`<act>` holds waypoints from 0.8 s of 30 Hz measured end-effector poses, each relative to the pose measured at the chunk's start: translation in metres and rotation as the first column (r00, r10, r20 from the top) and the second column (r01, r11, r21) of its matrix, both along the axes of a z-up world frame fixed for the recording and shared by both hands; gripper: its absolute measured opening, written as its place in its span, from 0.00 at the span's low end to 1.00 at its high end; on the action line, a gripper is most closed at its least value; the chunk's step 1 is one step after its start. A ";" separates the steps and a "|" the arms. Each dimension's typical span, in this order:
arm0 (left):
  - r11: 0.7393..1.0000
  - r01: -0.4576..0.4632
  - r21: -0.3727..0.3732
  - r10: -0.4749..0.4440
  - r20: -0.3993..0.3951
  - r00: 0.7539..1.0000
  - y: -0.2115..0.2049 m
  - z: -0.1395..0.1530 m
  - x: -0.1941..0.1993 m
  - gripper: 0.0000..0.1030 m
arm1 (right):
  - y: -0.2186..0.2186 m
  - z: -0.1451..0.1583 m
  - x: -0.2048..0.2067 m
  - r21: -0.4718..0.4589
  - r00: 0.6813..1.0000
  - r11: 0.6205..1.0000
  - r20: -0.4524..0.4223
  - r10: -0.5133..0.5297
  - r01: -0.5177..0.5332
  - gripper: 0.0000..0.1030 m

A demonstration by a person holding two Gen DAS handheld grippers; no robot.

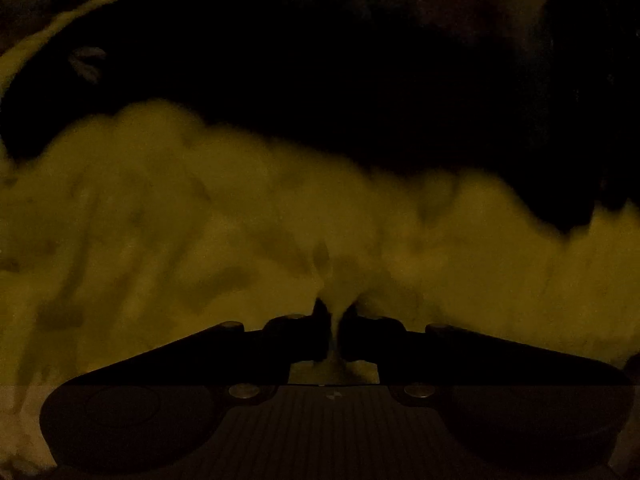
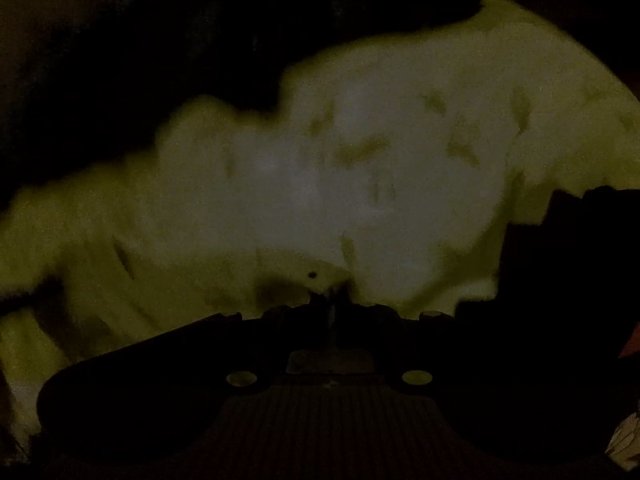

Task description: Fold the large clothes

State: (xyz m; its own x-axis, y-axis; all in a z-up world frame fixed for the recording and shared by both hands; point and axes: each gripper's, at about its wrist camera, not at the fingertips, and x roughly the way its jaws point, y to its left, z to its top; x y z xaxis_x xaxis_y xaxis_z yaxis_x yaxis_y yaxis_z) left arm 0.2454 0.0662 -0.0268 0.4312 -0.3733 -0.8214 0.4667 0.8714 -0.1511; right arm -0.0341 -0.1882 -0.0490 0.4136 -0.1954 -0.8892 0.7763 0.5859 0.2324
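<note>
The scene is very dark and blurred. A large pale yellowish garment [image 1: 240, 220] with small dark leaf-like marks fills the middle of the left wrist view. My left gripper [image 1: 334, 320] is shut on a pinch of this cloth, which bunches between the fingertips. The same pale garment [image 2: 340, 168] fills the right wrist view. My right gripper [image 2: 330, 304] is shut on its edge, with cloth gathered at the tips.
Behind the garment both views are nearly black, so the surface is hidden. A dark shape [image 2: 560, 260] covers the right side of the right wrist view. A patterned bit of cloth [image 2: 624, 440] shows at the lower right edge.
</note>
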 end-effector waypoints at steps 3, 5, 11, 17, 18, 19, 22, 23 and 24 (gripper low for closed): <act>0.990 -0.064 -0.122 0.073 0.071 0.995 0.018 0.054 0.003 0.44 | -0.013 0.047 0.000 -0.023 0.989 0.998 0.142 -0.047 0.050 0.06; 0.974 -0.095 -0.207 0.130 0.159 0.979 0.032 0.098 -0.006 0.44 | -0.021 0.088 -0.001 -0.063 0.966 0.996 0.254 -0.041 0.058 0.06; 0.930 -0.147 -0.336 0.252 0.292 0.923 0.072 0.185 -0.063 0.44 | -0.027 0.196 -0.028 -0.195 0.852 0.981 0.510 0.116 -0.017 0.06; 0.937 -0.174 -0.303 0.267 0.298 0.917 0.102 0.207 -0.159 0.44 | -0.012 0.227 -0.102 -0.212 0.771 0.969 0.592 0.233 -0.130 0.06; 0.933 -0.181 -0.312 0.272 0.280 0.921 0.108 0.211 -0.178 0.44 | -0.013 0.228 -0.117 -0.186 0.766 0.973 0.603 0.223 -0.136 0.06; 0.927 -0.189 -0.324 0.282 0.269 0.921 0.113 0.216 -0.193 0.44 | -0.013 0.228 -0.134 -0.152 0.755 0.978 0.623 0.205 -0.141 0.06; 0.912 -0.207 -0.354 0.323 0.308 0.895 0.126 0.251 -0.238 0.44 | -0.011 0.245 -0.170 -0.140 0.705 0.976 0.675 0.217 -0.167 0.06; 0.908 -0.202 -0.368 0.337 0.352 0.873 0.131 0.270 -0.255 0.44 | -0.008 0.258 -0.176 -0.168 0.679 0.968 0.691 0.250 -0.185 0.06; 0.904 -0.195 -0.380 0.347 0.385 0.855 0.134 0.287 -0.266 0.44 | -0.002 0.275 -0.184 -0.206 0.647 0.957 0.705 0.289 -0.203 0.06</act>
